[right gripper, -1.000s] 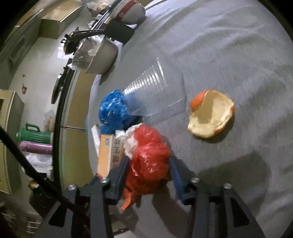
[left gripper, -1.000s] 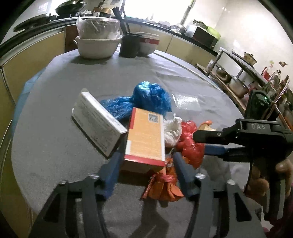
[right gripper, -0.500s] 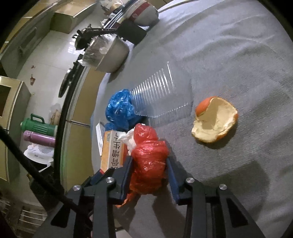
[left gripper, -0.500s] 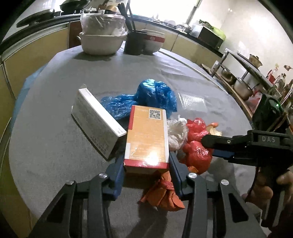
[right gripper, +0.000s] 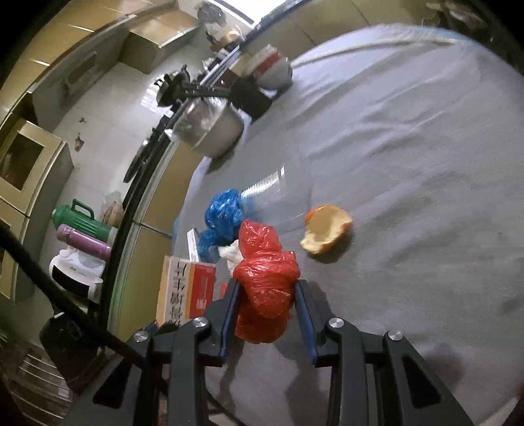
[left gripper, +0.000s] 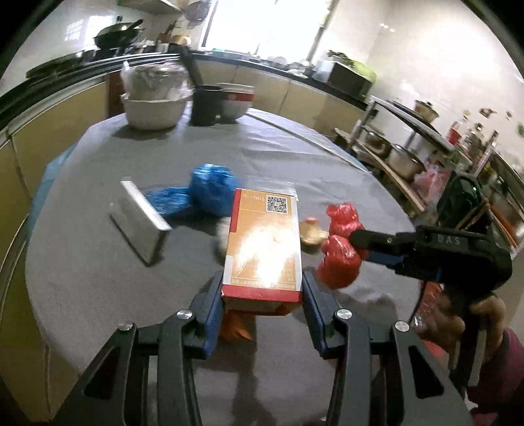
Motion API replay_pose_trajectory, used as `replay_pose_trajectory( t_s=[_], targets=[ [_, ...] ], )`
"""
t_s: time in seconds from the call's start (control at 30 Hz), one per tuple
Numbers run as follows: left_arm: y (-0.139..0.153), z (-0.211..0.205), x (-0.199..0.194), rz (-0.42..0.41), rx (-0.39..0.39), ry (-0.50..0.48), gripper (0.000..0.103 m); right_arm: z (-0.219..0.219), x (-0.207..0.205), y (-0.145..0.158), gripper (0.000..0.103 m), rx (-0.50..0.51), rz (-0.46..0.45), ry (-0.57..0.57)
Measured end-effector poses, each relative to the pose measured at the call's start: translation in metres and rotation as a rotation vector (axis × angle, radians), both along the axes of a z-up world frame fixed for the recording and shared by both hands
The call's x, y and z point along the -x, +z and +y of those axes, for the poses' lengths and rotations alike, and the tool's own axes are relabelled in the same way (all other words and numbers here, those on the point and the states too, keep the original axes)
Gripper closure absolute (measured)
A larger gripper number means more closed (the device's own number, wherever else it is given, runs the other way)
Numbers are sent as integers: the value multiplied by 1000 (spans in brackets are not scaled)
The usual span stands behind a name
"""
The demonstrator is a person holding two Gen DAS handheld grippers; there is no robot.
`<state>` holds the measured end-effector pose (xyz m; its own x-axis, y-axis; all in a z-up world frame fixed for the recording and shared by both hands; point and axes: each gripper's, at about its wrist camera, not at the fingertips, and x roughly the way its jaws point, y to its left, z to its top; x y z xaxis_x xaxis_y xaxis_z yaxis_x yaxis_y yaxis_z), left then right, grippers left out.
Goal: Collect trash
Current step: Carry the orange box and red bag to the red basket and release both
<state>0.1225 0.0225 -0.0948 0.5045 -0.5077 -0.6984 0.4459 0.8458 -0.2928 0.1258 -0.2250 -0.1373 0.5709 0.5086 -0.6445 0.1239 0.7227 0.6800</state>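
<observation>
Your left gripper (left gripper: pixel 262 291) is clenched on the orange carton (left gripper: pixel 263 244), your right gripper (right gripper: pixel 267 306) on the red bag (right gripper: pixel 265 291), both near the table's (left gripper: pixel 82 262) near edge. Beyond lie the blue bag (left gripper: pixel 209 191) and orange peel (right gripper: pixel 326 232).

Daylight floods from the window (left gripper: pixel 262 26), blown out white. Hard glare patch on the orange box (left gripper: pixel 263 244). Soft shadows under things on the counter (left gripper: pixel 82 255). Fisheye bends edges, corners black. Motion blur throughout.

carton (left gripper: pixel 263 242) sitting between left tool (left gripper: pixel 262 295) fingers | bag (right gripper: pixel 265 288) sitting in right tool (right gripper: pixel 267 314) | peel (right gripper: pixel 326 234) lying on worktop (right gripper: pixel 425 164), right of bag
</observation>
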Motion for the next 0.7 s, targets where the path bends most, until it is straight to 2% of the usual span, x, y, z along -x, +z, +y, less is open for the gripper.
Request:
replay_pose_trajectory(
  t_s=[0.23,0.7],
  targets=[
    [4,-51,35,-31,-30,-120,56,-49,56,6,67,30,-11,-83],
    [8,-168,79,-43,-69,-408,56,-181,191,15,67,62,7,-391]
  ],
)
